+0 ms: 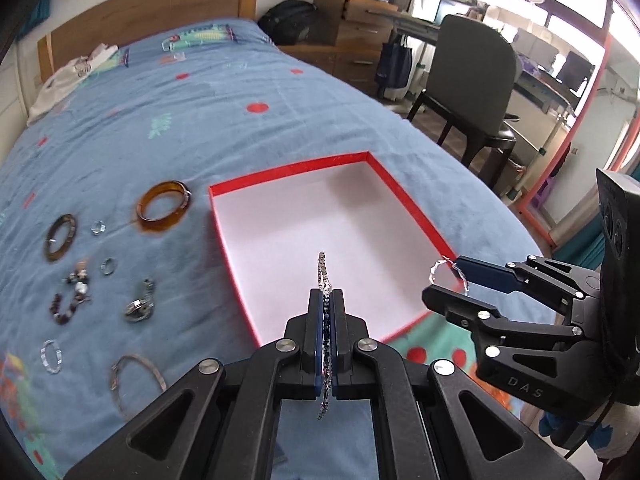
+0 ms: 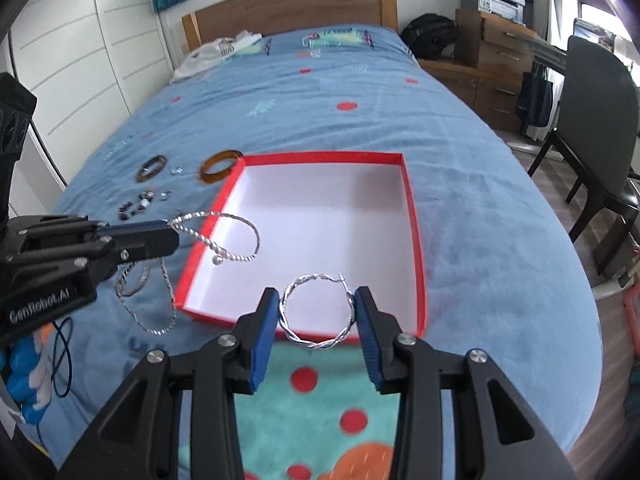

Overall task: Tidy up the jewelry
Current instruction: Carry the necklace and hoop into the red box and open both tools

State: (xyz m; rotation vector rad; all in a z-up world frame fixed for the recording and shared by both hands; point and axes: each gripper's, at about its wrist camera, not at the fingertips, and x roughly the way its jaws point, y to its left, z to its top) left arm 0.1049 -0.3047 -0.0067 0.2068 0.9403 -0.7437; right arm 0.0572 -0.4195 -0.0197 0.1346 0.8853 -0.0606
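Two bracelets held: we carry one silver piece in each set of tongs, both near the red box [image 2: 412, 240] lying on the bed [image 2: 500, 220].
Left tongs [image 1: 327, 298]: clenched on the edge of a twisted silver bangle [image 2: 224, 240] that sticks out sideways over the box's near-left rim.
Right tongs [image 2: 318, 312]: partly closed, grasping a braided silver hoop [image 2: 316, 312] across its width, above the box's near rim.
Box: empty, white inside, toward the bed's near edge.
Loose pieces: amber bangle [image 1: 163, 209], dark bangle [image 1: 60, 237], small rings and beads lie left of the box; a silver chain [image 2: 148, 304] lies by its near-left corner.
Risk, left: we judge the thin edge grip lets the bangle swing or slip, landing outside the rim on the chain.
Risk, right: the hoop is pinched at only two points; squeezing could bend it, loosening early could drop it short of the box.
Risk, both: the tongs work close together and could knock each other or tip the light box.
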